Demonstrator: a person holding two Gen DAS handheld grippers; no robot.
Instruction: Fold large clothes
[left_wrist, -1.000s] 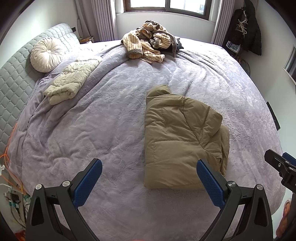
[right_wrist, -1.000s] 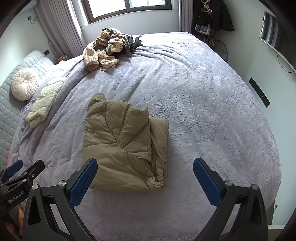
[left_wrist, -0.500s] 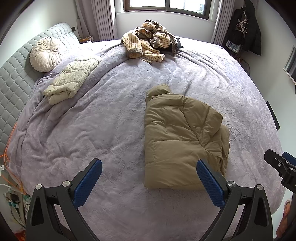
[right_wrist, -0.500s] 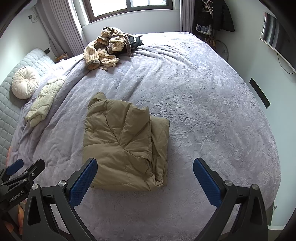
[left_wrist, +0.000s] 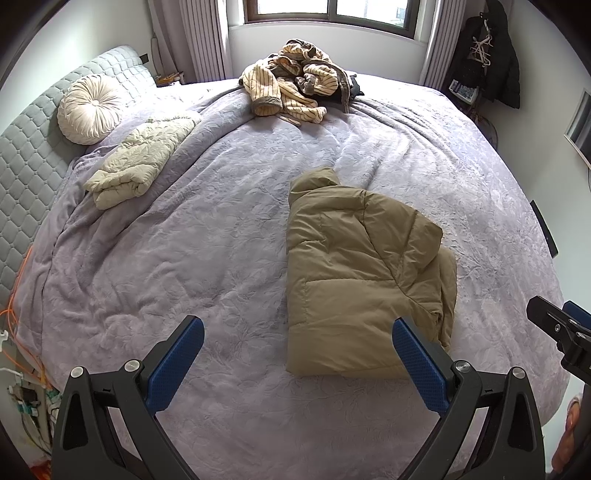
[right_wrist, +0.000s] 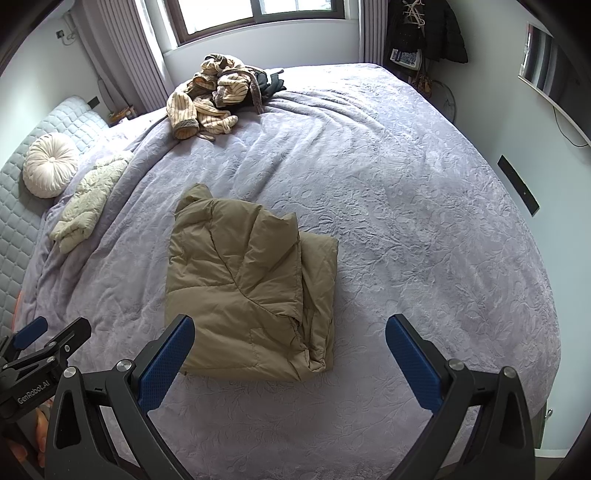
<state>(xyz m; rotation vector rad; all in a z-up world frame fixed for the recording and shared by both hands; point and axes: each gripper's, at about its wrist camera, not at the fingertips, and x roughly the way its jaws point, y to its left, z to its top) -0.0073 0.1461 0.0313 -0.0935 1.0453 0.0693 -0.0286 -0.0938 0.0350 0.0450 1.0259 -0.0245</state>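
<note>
A tan puffer jacket (left_wrist: 362, 280) lies folded into a rough rectangle on the purple bedspread (left_wrist: 221, 229), collar toward the window. It also shows in the right wrist view (right_wrist: 247, 288). My left gripper (left_wrist: 295, 343) is open and empty, held above the near edge of the bed, left of the jacket's near end. My right gripper (right_wrist: 290, 343) is open and empty, above the jacket's near right corner. Neither touches the jacket.
A folded cream jacket (left_wrist: 140, 162) lies near the round pillow (left_wrist: 88, 109) by the grey headboard. A heap of striped and dark clothes (left_wrist: 295, 88) lies at the far edge under the window. Dark coats (left_wrist: 491, 62) hang at the right. Orange cables (left_wrist: 14, 310) run at the left.
Both grippers stay open and nearly still. The views have shifted only slightly; the jacket has not moved.
</note>
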